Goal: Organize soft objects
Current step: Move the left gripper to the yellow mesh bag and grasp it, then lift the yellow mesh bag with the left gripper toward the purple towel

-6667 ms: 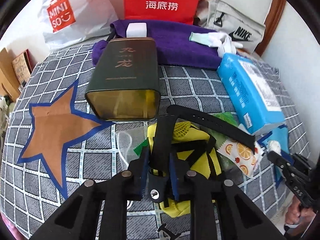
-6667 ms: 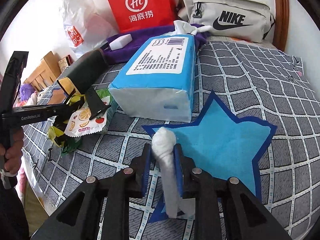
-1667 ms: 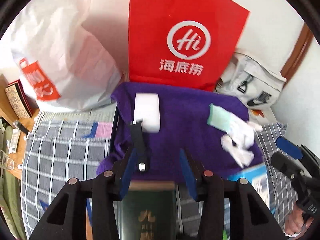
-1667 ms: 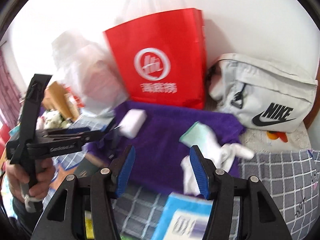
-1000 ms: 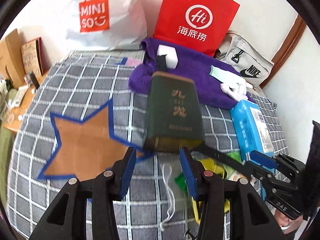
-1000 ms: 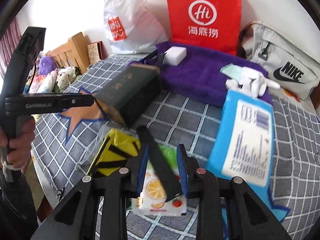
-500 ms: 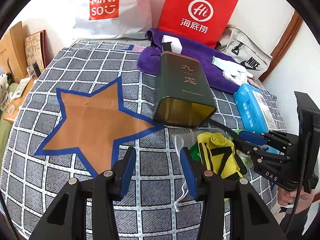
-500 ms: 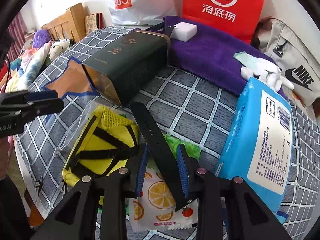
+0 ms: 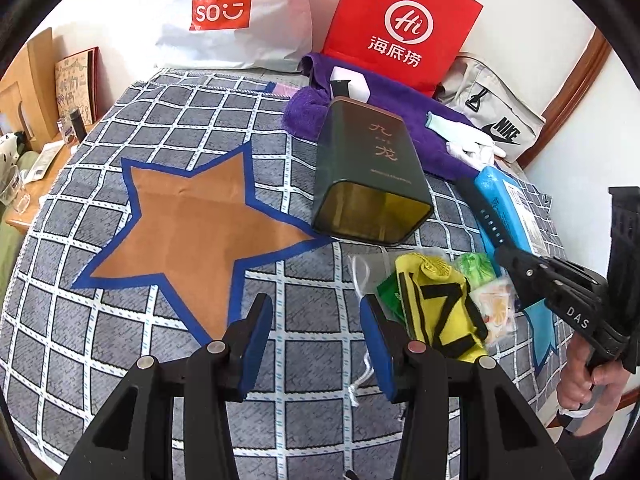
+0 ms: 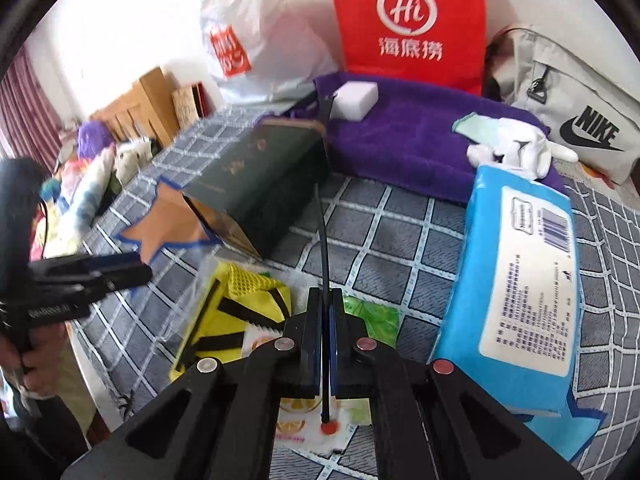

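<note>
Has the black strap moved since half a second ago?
Yes. The black strap, then flat on the checked cloth, now stands clamped in the right tool, its free end lifted toward the dark green tin.

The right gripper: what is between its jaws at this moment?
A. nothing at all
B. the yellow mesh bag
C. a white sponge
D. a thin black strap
D: in the right wrist view the right gripper is shut on the black strap, seen edge-on and rising from between the jaws.

Red paper bag (image 9: 401, 28), Nike pouch (image 10: 576, 108)
</note>
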The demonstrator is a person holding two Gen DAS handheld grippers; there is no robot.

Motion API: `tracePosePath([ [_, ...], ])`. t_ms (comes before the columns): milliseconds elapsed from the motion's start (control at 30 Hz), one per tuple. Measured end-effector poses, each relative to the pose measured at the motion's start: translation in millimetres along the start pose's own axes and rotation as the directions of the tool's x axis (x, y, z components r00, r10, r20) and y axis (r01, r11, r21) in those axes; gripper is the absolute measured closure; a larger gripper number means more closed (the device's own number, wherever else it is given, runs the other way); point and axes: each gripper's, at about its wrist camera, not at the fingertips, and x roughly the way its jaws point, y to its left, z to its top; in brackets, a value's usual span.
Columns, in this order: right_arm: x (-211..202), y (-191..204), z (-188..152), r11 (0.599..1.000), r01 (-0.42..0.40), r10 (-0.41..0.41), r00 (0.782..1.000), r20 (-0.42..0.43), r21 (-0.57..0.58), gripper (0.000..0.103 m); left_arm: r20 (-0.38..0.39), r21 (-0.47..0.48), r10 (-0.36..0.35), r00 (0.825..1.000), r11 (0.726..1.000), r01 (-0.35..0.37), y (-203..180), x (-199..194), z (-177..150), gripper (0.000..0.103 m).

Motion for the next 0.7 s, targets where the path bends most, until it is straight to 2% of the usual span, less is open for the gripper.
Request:
tracePosePath([
  [200, -34.6, -9.1, -11.6, 0.999, -0.009, 0.005, 0.997, 0.080, 0.044, 0.100, -0.010, 0.011, -0.017, 1.000, 1.000, 0.017, -15.9, -2.3, -3.6, 0.060],
  [333, -54.1, -18.2, -29.0, 0.998, 0.011, -0.016, 0.996, 0.093, 0.058, 0.100, -0.036, 0.025, -0.034, 0.999, 0.999, 0.035, -32.9, 3.9, -3.9, 0.060],
  [633, -69.2, -48.5, -86.7, 0.991, 0.101, -0.105, 0.993, 0.047, 0.085, 0.100, -0.097, 0.069, -0.067, 0.993, 0.995, 0.074, -66.7, 29.9, -8.6, 0.057],
  [700, -65.6, -55.9, -95.0, 0.991, 0.096, -0.099, 0.995, 0.031, 0.098, 0.100, -0.108, 0.084, -0.069, 0.992, 0.993, 0.079, -73.4, 37.6, -10.5, 0.057],
])
